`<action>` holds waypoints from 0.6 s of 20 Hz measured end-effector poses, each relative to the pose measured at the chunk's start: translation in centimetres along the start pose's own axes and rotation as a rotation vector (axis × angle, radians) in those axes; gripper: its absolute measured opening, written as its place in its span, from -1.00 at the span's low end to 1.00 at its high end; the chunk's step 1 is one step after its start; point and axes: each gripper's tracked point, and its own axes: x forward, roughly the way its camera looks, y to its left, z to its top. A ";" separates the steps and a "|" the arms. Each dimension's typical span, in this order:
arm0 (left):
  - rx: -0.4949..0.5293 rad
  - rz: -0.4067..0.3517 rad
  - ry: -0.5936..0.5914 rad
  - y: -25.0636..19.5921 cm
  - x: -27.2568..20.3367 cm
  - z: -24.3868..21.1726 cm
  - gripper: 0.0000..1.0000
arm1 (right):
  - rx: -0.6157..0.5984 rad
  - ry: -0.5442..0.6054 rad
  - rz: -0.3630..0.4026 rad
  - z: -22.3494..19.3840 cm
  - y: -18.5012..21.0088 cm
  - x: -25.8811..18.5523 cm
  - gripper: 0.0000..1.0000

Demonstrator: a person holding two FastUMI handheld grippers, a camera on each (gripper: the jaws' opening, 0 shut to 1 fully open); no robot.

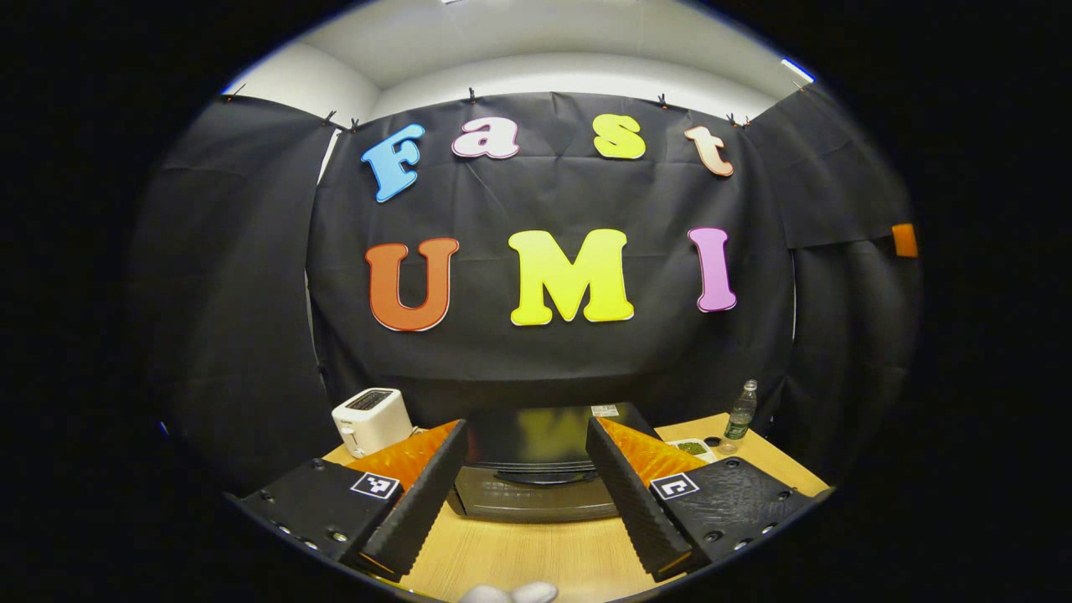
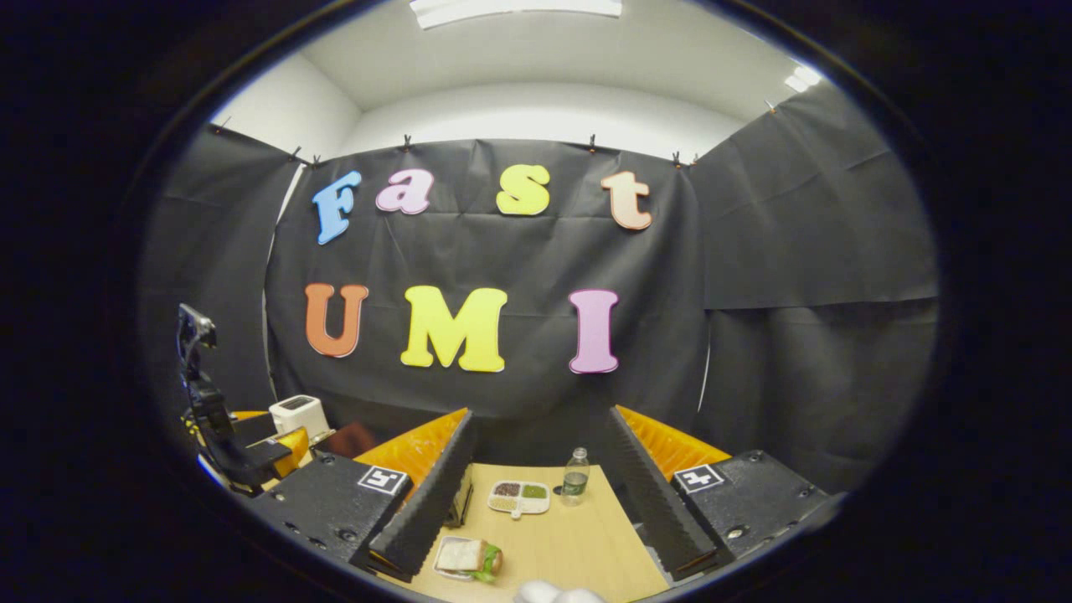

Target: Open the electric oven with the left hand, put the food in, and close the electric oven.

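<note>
In the left gripper view we see the oven point(image 1: 536, 469) partly hidden behind both fingers, its door details too dark to tell. In the right gripper view the sandwich point(image 2: 469, 559) is partly covered by a finger, and the tray's point(image 2: 519, 497) contents are too small to identify.

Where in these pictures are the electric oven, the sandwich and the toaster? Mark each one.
electric oven point(image 1: 536, 496), left gripper view, on its closed front door.
sandwich point(image 2: 466, 557), right gripper view, on the top slice of bread.
toaster point(image 1: 371, 420), left gripper view, on its white side.
</note>
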 end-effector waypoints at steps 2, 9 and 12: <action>-0.011 -0.015 0.002 -0.9 1.7 -1.7 0.86 | -0.016 0.015 -0.006 -0.6 -0.5 -0.2 1.00; -0.016 -0.037 0.059 -2.9 7.8 -6.8 0.87 | -0.032 0.093 -0.045 -3.1 -1.8 0.1 0.94; -0.013 -0.037 0.106 -3.3 10.3 -9.6 0.87 | -0.029 0.119 -0.064 -3.9 -2.3 0.3 0.94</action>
